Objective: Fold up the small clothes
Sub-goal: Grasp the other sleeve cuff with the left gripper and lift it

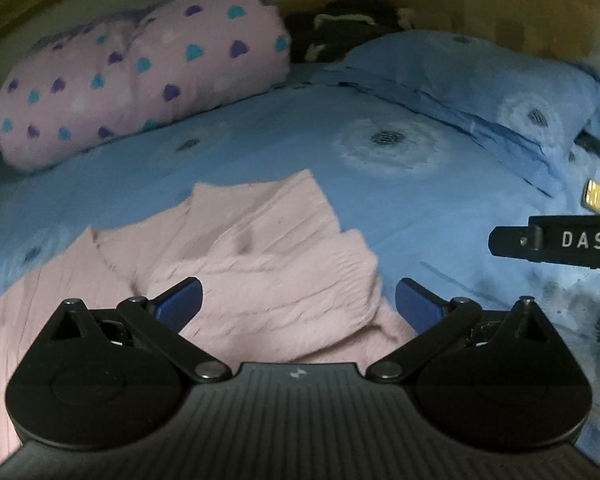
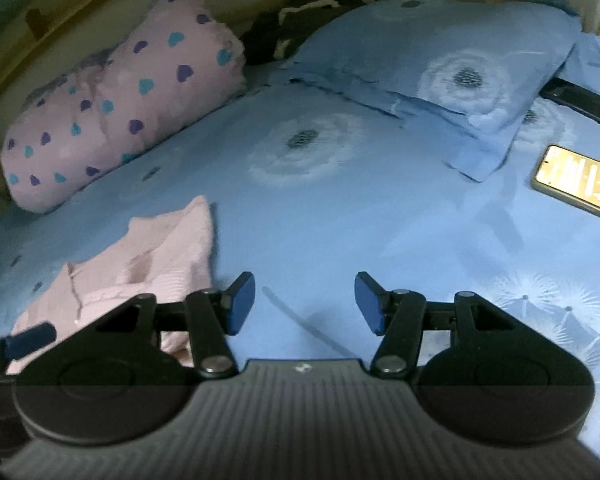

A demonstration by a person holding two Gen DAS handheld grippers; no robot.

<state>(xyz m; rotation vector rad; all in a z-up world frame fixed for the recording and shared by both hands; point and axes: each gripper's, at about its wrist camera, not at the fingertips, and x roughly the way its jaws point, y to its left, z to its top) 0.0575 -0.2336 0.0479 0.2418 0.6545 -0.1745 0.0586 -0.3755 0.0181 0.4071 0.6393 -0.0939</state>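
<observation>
A small pale pink knitted sweater point(image 1: 236, 256) lies crumpled on the blue flowered bedsheet point(image 1: 284, 152). My left gripper point(image 1: 298, 302) hovers over its near right part, jaws open, nothing between the blue pads. A black part of the right gripper's body point(image 1: 556, 246) shows at the right edge of the left wrist view. In the right wrist view the sweater point(image 2: 148, 264) lies at the lower left. My right gripper point(image 2: 305, 304) stands open over bare sheet point(image 2: 340, 216) to the right of the sweater, holding nothing. A blue fingertip point(image 2: 30, 340) of the left gripper pokes in at the far left.
A pink pillow with heart prints point(image 1: 140, 80) lies at the back left. A blue pillow point(image 1: 480, 80) lies at the back right, with dark clothing point(image 1: 340, 28) behind it. A lit phone point(image 2: 580, 182) rests on the sheet at the right, beyond it a black strap point(image 2: 580, 98).
</observation>
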